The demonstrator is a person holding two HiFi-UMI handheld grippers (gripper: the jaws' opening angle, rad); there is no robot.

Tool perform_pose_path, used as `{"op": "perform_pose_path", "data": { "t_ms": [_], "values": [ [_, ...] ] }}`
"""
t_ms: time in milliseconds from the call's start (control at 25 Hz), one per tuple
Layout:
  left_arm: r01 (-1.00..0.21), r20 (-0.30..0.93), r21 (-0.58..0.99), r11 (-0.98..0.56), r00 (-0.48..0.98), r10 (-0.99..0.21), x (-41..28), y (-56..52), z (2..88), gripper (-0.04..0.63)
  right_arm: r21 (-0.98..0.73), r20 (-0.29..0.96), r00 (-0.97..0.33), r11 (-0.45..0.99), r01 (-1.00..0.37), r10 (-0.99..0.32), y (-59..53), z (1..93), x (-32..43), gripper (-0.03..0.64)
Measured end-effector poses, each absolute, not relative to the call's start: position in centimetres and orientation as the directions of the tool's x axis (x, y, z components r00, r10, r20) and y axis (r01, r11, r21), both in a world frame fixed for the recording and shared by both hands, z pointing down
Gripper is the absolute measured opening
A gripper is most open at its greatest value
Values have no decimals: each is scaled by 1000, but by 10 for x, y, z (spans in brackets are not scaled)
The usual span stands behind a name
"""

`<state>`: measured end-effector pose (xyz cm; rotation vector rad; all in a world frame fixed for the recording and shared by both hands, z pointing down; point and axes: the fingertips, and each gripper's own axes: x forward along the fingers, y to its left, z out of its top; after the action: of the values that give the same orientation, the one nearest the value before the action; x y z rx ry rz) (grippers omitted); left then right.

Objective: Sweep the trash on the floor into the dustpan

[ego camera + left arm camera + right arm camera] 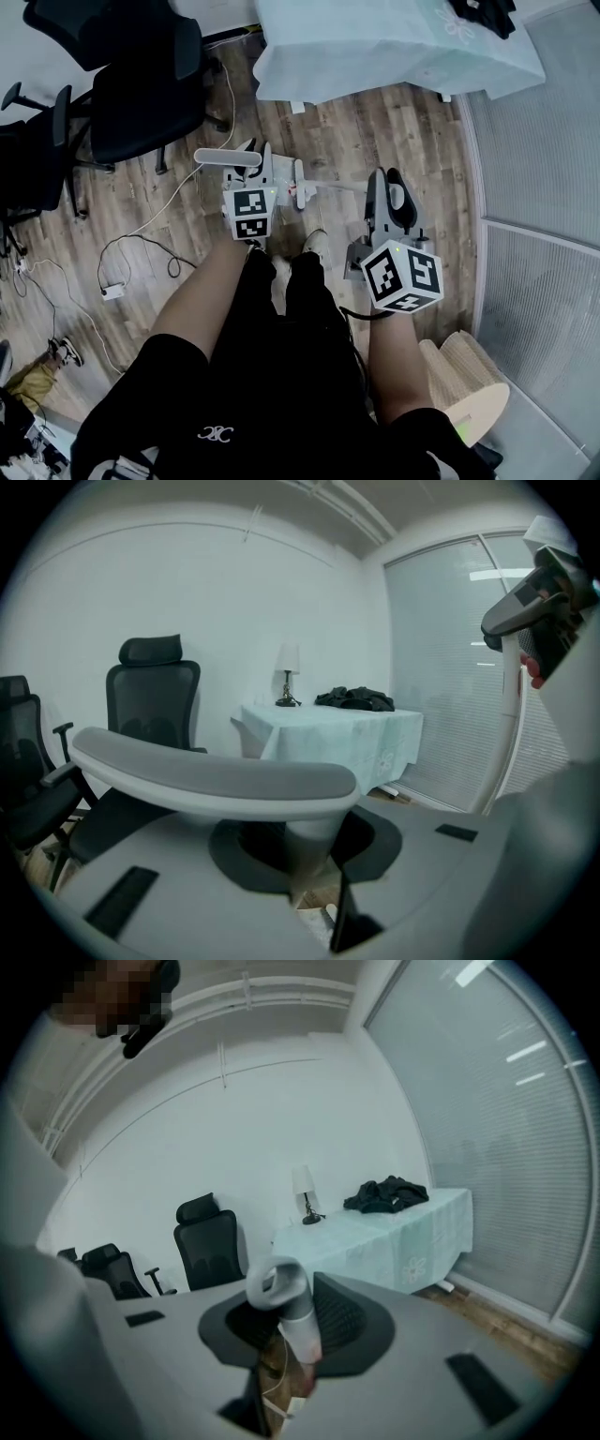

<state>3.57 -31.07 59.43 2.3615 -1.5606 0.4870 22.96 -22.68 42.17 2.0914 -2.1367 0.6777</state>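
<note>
— What sort of room is this?

— An office, or a small meeting room. Black high-backed swivel chairs (141, 94) with armrests and headrests crowd the upper left of the head view.

— Anything besides the chairs?

— A table under a pale green cloth (394, 47) stands at the top, and the left gripper view shows a small lamp (287, 679) on it. Frosted glass panels (539, 169) with fine blinds run down the right edge. The wood-plank floor (412, 141), plain white walls (187, 592) and a power strip (113, 292) with loose cables at the left fit too.

Wood floor (394, 141) — draped table (375, 47), perhaps blinds (534, 159)
</note>
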Motion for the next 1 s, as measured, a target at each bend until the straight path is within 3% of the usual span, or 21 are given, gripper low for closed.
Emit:
{"op": "perform_pose_path", "data": {
  "t_ms": [640, 1000],
  "values": [
    [-907, 430, 21, -421, 388, -815, 46, -308, 595, 66, 24, 341, 153, -155, -988, -927, -162, 390, 321, 89],
    [-902, 430, 37, -431, 403, -808, 54, -307, 595, 66, 126, 424, 116, -69, -990, -898, -180, 434, 292, 91]
  ]
}}
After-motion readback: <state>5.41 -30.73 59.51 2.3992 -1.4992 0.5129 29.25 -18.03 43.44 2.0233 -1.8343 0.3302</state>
